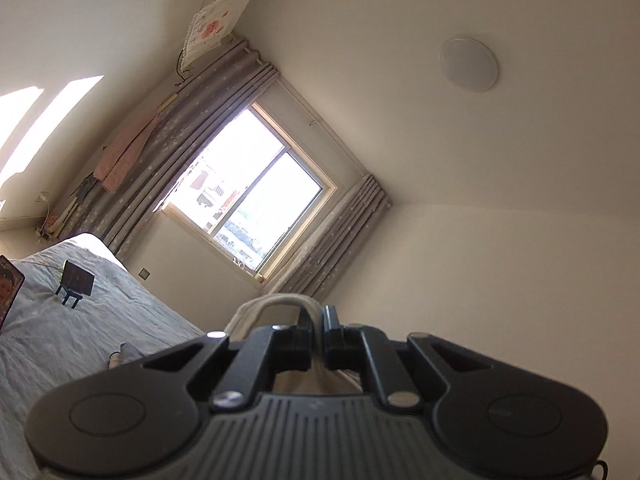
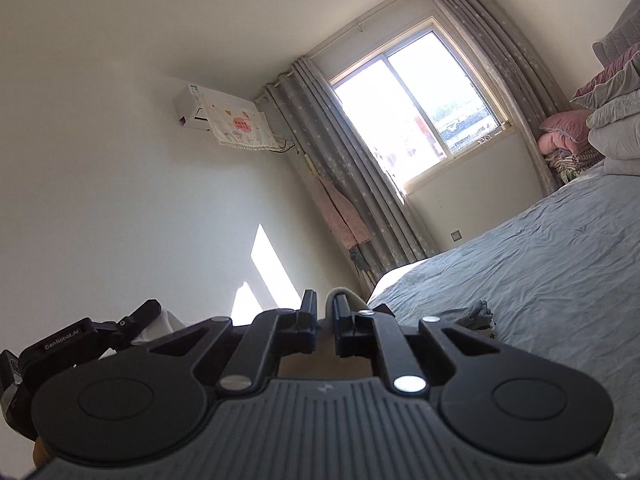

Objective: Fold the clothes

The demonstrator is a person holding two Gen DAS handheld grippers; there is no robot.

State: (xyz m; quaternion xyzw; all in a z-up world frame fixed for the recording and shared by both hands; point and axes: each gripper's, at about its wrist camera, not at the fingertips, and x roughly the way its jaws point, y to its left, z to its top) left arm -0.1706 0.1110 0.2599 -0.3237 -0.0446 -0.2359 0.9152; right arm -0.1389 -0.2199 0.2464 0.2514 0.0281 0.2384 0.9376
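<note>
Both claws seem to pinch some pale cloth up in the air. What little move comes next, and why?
Probably lower both toward the bed. The left gripper and right gripper are each shut on the cream cloth, and both cameras tilt up at the window and ceiling, so the cloth is likely lifted and needs laying flat before folding.

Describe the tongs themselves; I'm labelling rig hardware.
Both the left tongs and right tongs are matte black, with a ribbed grey body, round side discs, silver rivets and flat black fingers. In the right view, the left tongs' side reads GenRobot.AI in white.
</note>
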